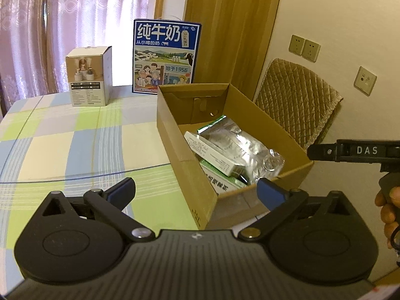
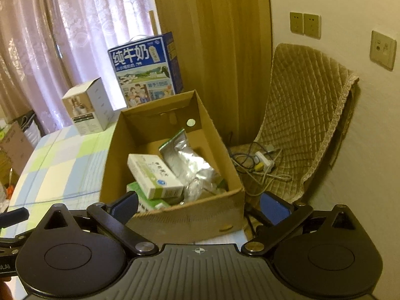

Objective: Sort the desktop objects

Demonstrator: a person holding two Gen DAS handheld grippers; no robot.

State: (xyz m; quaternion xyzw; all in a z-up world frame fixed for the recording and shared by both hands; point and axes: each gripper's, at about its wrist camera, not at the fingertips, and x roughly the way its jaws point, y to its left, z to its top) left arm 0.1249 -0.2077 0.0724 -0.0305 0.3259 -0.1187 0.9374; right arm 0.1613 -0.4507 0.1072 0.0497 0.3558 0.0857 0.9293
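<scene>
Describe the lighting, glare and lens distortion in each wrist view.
Left wrist view: backlight through the curtains blows out the gap beside the milk carton; the foil pouch in the cardboard box glints; the tablecloth edge bows. Right wrist view: warmer and dimmer, the same pouch shines, and the wooden panel curves with fisheye, corners vignetted black.

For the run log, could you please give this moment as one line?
left gripper: open, empty | right gripper: open, empty | cardboard box: holds medicine boxes, foil pouch

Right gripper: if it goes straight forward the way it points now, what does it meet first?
Most likely the near wall of the cardboard box, directly ahead of the open right gripper; depth is uncertain.
</scene>
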